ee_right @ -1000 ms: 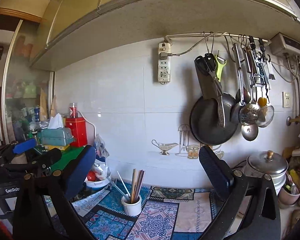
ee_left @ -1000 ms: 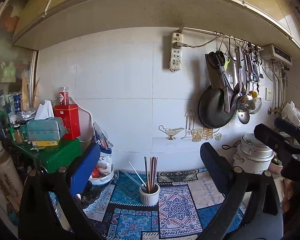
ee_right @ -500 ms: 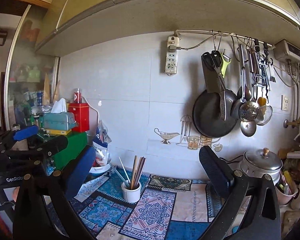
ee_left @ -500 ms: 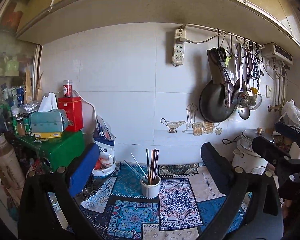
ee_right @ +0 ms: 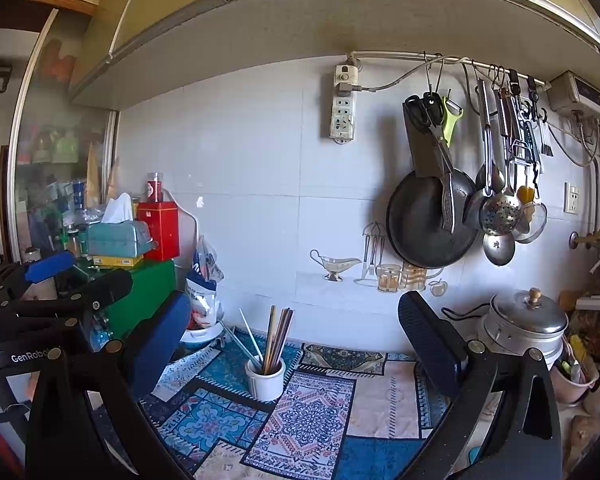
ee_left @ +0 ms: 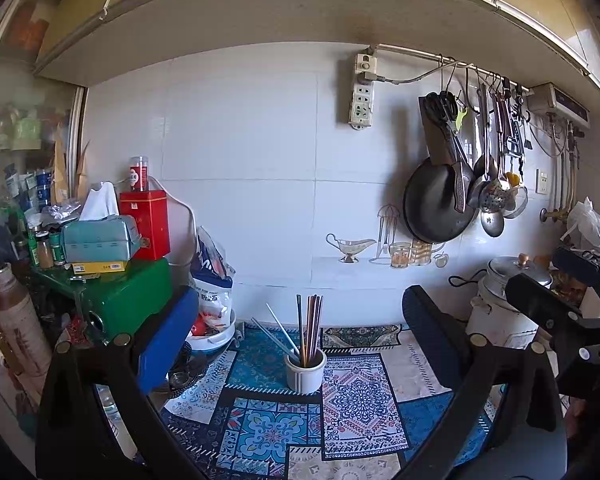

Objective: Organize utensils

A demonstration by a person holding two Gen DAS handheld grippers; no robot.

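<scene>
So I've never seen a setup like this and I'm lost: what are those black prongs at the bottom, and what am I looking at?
The prongs are two hand-held grippers, each with a camera looking along its fingers. One picture is from the left gripper, the other from the right gripper; each also shows in the other's view. Both are open and hold nothing. Ahead, on a patterned cloth, a white holder contains chopsticks. Ladles and a dark pan hang on the wall.

We see a chopstick holder [ee_left: 305, 374] standing on the patterned mat [ee_left: 356, 404], chopsticks [ee_left: 311, 330] upright in it. Left of it sits a tissue box [ee_left: 100, 240] atop stacked boxes. Right, a lidded pot [ee_left: 512, 276] stands below the frying pan [ee_left: 436, 208] hanging on the wall.
</scene>
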